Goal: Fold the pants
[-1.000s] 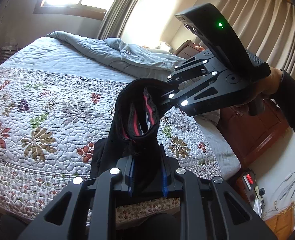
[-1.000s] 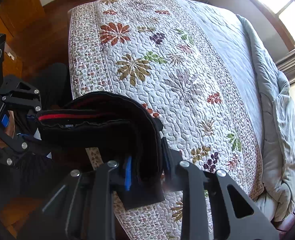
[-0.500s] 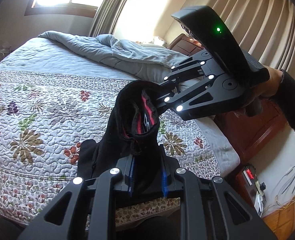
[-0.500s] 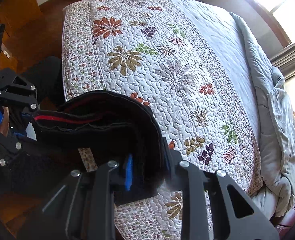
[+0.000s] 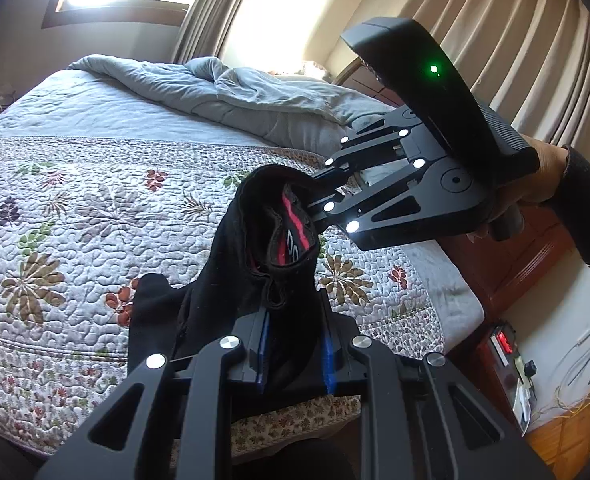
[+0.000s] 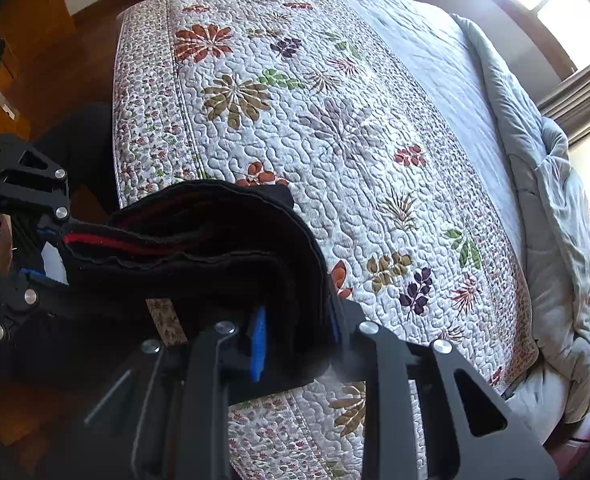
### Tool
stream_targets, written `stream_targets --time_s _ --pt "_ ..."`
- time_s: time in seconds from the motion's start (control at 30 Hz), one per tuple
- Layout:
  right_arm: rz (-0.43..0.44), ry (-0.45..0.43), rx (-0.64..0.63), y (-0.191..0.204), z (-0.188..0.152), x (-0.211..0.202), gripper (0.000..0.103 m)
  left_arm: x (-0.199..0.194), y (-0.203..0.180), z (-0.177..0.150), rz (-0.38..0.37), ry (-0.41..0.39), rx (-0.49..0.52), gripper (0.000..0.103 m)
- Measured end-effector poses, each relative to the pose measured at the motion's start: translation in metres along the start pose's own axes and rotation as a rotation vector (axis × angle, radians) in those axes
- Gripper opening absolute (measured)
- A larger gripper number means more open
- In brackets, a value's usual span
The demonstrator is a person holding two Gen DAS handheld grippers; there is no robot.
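Both the left gripper (image 5: 293, 354) and right gripper (image 6: 295, 338) clamp the pants (image 6: 199, 248) above the bed (image 6: 335, 128); laying flat and folding remain.

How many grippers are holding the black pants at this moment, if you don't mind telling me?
2. The left gripper is clamped on the pants near the bed's edge; the right gripper is clamped on the waistband further along, above the quilt.
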State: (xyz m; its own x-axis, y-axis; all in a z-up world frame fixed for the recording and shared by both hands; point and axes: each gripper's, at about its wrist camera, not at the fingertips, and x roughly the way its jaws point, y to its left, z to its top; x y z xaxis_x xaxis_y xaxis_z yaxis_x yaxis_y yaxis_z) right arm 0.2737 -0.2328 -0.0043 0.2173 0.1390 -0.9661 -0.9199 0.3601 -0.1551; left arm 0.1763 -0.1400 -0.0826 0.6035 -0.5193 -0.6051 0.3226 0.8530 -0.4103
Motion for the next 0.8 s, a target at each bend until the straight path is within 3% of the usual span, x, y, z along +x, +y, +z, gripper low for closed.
stream_targets --time_s 0.8 --pt "0.06 -0.001 0.08 -0.032 -0.083 0.069 0.023 0.094 -0.037 -0.024 -0.016 0.147 0.06 0.02"
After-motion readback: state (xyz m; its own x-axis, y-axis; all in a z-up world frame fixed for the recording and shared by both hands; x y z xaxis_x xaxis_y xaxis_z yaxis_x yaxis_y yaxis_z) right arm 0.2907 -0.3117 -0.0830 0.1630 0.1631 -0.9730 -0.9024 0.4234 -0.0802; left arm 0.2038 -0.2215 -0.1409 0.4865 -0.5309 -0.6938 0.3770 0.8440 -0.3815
